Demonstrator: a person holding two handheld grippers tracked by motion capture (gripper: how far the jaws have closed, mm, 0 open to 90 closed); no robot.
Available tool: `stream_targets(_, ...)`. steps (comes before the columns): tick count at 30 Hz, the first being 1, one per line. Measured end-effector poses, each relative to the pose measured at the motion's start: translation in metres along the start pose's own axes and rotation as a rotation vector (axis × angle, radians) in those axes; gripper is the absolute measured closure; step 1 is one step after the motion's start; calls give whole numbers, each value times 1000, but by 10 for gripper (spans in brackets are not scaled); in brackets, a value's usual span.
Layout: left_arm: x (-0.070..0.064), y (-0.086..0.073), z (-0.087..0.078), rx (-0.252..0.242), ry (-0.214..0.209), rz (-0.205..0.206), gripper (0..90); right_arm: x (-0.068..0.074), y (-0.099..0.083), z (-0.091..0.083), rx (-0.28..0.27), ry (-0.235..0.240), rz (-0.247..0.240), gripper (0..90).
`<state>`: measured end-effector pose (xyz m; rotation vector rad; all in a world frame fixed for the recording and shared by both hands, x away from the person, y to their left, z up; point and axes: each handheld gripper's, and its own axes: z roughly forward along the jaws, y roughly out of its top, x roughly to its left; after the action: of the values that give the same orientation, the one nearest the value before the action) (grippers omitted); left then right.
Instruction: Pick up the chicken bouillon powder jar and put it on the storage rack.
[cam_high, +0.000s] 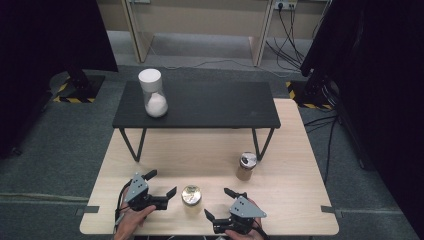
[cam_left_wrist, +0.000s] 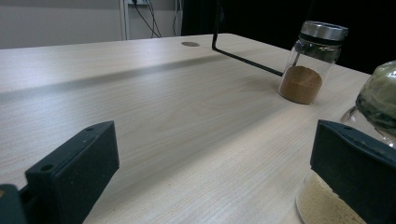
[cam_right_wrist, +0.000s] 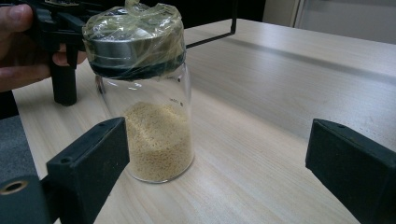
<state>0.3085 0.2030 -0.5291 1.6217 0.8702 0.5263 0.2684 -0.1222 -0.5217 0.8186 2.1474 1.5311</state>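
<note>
Near the front edge of the pale wooden table (cam_high: 290, 200), two hand-held black two-jaw grippers flank one jar.

Left gripper (cam_high: 161, 186): jaws wide apart, holding nothing. From its own view, the right jaw stands close in front of the near jar; contact cannot be told.

Right gripper (cam_high: 219, 203): jaws wide apart, holding nothing. From its own view, the jar stands just inside the left jaw, no firm contact shown.

Clear glass jar of pale yellow grains with a metal lid wrapped in clear film (cam_right_wrist: 144, 93): one. Upright on the wooden table, between the two grippers, at front centre in the high view (cam_high: 191, 196).

Clear glass jar of brown powder with a bare metal lid (cam_left_wrist: 312, 60): one. Upright, farther back and to the right, beside a leg of the low shelf.

Clear glass jar of white powder with a white cylindrical cap (cam_high: 153, 93): one. Upright on the left part of the shelf top.

Low black shelf on thin black metal legs (cam_high: 225, 107): one, standing across the rear of the wooden table.

Jars in all: three. Grippers: two.
</note>
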Motion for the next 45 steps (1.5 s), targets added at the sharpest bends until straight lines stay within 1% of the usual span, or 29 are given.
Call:
stream_targets(23, -1, 0, 1, 7, -5, 5, 9, 3, 0, 6, 7, 9, -7, 64)
stream_targets(45, -1, 0, 1, 9, -9, 7, 9, 10, 1, 10, 10, 35, -16, 64)
